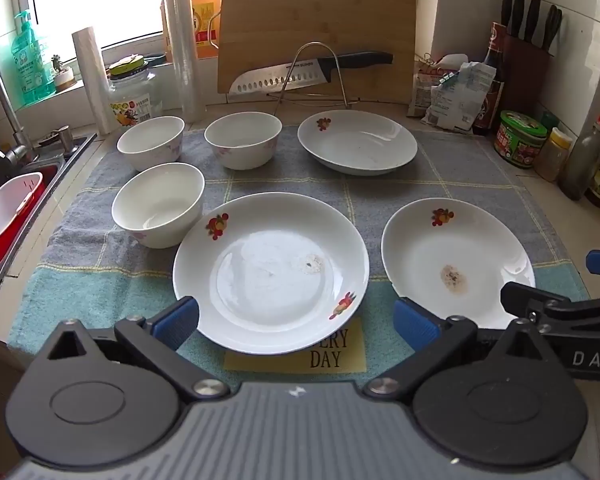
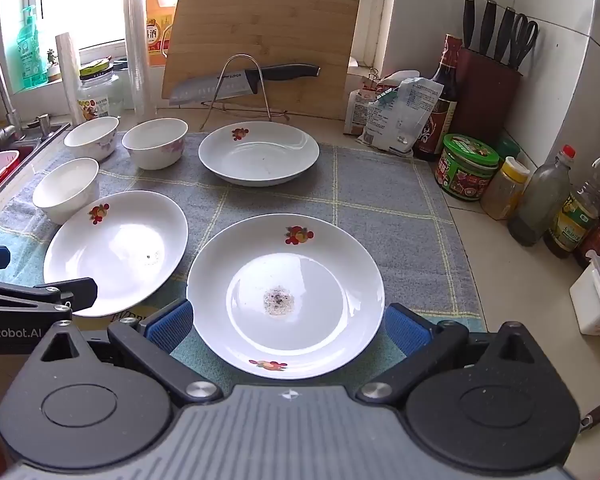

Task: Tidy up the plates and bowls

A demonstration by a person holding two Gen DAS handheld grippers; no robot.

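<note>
Open right tool (image 2: pixel 288 326) around plate (image 2: pixel 286 296)

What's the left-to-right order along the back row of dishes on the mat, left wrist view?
Far-left bowl → second bowl → far plate. All three stand apart on the checked mat; neither open gripper touches them.
</note>
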